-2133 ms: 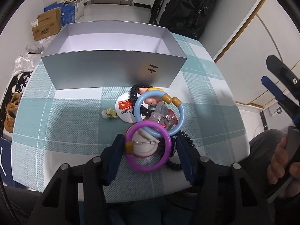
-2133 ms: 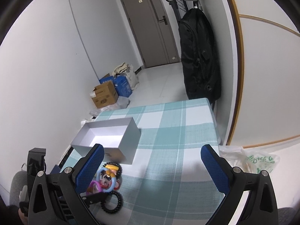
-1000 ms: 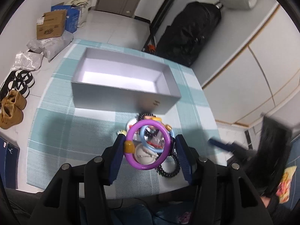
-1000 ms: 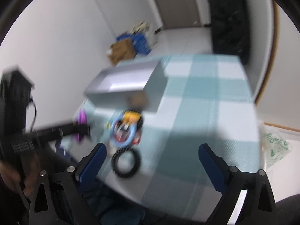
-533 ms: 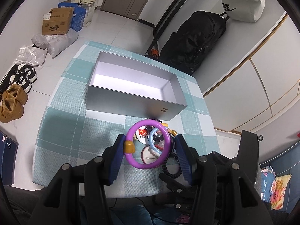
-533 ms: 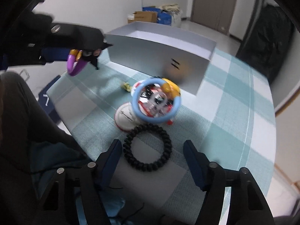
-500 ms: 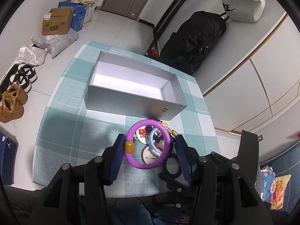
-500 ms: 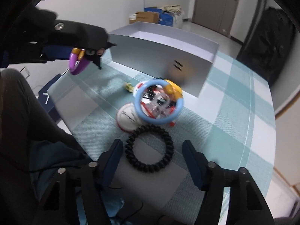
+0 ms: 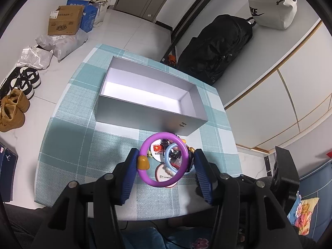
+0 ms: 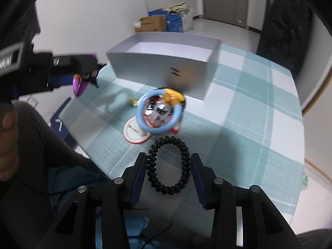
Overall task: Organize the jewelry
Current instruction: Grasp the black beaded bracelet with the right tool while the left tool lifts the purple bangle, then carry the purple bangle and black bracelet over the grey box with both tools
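Right wrist view: one black coil bracelet (image 10: 168, 164), one blue bangle (image 10: 158, 112), one purple bangle (image 10: 78, 87).

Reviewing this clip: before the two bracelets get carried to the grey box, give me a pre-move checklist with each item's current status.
1. Left gripper holds the purple bangle between its pads, lifted off the table: ok.
2. Right gripper, whose jaws have just been closing, squeezes the black coil bracelet into an oval: ok.
3. Coil bracelet lifted off the checked tablecloth: cannot tell.
4. Grey box open, no items visible inside: ok.
5. Coil bracelet apart from the blue bangle pile: ok.
6. Right wrist picture sharp enough to judge contact: not ok, it is blurred.
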`<state>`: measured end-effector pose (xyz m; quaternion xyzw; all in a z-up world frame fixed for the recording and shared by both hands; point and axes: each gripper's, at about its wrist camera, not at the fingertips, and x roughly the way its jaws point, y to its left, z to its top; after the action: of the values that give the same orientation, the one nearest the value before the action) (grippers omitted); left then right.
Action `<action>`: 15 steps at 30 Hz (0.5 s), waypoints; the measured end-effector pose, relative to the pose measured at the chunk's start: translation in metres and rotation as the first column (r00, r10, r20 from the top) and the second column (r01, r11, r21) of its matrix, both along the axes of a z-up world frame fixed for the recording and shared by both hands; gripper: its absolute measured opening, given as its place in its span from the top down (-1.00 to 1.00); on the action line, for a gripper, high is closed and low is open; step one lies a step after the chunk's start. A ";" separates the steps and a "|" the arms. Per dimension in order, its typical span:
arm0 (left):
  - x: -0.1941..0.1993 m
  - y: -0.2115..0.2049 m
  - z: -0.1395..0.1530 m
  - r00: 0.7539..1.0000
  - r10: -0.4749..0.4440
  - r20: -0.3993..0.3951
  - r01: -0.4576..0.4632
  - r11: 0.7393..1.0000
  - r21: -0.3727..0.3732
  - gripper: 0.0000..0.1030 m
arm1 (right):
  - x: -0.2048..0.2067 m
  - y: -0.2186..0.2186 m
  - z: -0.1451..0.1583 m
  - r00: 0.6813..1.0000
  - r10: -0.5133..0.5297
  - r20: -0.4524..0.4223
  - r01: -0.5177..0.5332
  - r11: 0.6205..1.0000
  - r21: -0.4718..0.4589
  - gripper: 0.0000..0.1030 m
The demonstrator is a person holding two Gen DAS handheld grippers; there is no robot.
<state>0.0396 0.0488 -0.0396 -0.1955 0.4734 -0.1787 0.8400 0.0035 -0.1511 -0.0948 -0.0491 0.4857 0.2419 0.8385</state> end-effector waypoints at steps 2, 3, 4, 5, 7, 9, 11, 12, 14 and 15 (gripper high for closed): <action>0.001 0.000 0.000 1.000 0.001 0.000 -0.001 1.000 0.000 0.07 | 0.005 -0.007 0.000 1.000 -0.021 -0.006 0.021 1.000 0.021 0.19; 0.002 -0.001 0.000 1.000 0.002 0.002 -0.002 1.000 0.001 0.07 | 0.007 -0.009 0.001 1.000 -0.030 -0.007 0.030 0.999 0.031 0.19; 0.003 -0.001 0.001 1.000 0.003 0.005 -0.003 1.000 0.003 0.07 | 0.007 -0.012 0.003 0.999 -0.041 -0.006 0.041 0.998 0.047 0.19; 0.003 -0.001 0.001 1.000 0.003 0.008 -0.003 1.000 0.006 0.07 | 0.006 -0.014 0.004 0.999 -0.046 -0.006 0.046 0.997 0.063 0.19; 0.005 -0.001 0.002 1.000 0.005 0.016 -0.006 1.000 0.011 0.07 | 0.006 -0.019 0.008 0.999 -0.052 -0.010 0.053 0.994 0.098 0.19; 0.005 -0.001 0.005 1.000 0.008 0.025 -0.008 1.000 0.017 0.07 | 0.006 -0.021 0.015 0.998 -0.055 0.009 0.053 0.991 0.124 0.19; 0.008 -0.001 0.007 0.999 0.014 0.032 -0.015 1.000 0.019 0.07 | 0.007 -0.024 0.024 0.998 -0.056 0.031 0.050 0.986 0.157 0.19; 0.009 -0.001 0.008 0.999 0.016 0.034 -0.017 1.000 0.018 0.07 | 0.009 -0.025 0.031 0.997 -0.056 0.046 0.047 0.983 0.179 0.19; 0.013 -0.003 0.010 0.999 0.027 0.036 -0.028 0.999 0.015 0.07 | 0.009 -0.025 0.041 0.996 -0.055 0.072 0.040 0.979 0.199 0.19; 0.016 -0.004 0.011 0.999 0.028 0.040 -0.029 0.999 0.019 0.07 | 0.012 -0.025 0.047 0.995 -0.055 0.089 0.034 0.976 0.216 0.19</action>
<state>0.0557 0.0447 -0.0288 -0.1904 0.4556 -0.1659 0.8536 0.0160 -0.1765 -0.0473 0.0408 0.4175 0.2714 0.8662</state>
